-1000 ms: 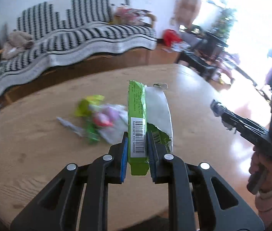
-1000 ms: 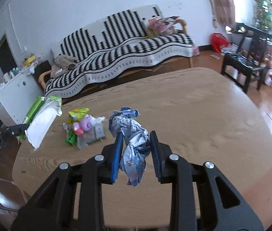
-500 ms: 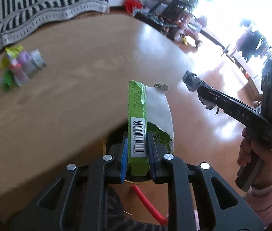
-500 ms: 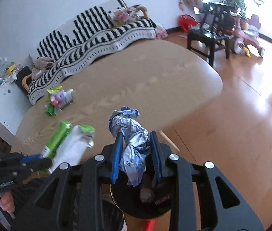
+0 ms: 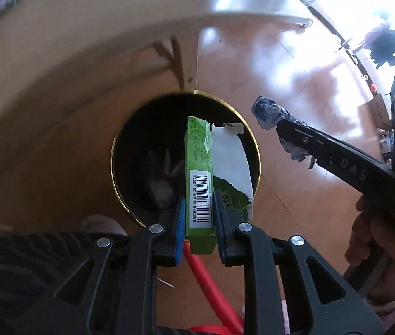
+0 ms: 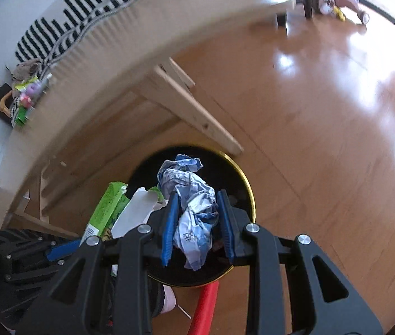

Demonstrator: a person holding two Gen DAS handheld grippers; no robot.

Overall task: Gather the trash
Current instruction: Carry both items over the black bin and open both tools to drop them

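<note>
My left gripper (image 5: 199,215) is shut on a torn green carton (image 5: 199,178) and holds it over the mouth of a black bin with a gold rim (image 5: 115,150) on the floor. The right gripper (image 6: 197,220) is shut on a crumpled blue-and-white wrapper (image 6: 194,195), above the same bin (image 6: 249,187). In the left wrist view that wrapper (image 5: 270,111) hangs just right of the bin rim. In the right wrist view the green carton (image 6: 106,206) sits to the left. Some crumpled trash (image 5: 161,184) lies inside the bin.
A round wooden table (image 6: 108,44) overhangs the bin, its legs (image 6: 194,111) slanting down beside it. More wrappers (image 6: 28,97) remain on the tabletop. A red tube (image 6: 206,307) lies on the floor by the bin. A striped sofa (image 6: 91,8) stands behind.
Both grippers swung away from the tabletop and dropped toward the floor, tilting downward. The bin, first only partly seen under the table edge, now lies directly under both held items.
</note>
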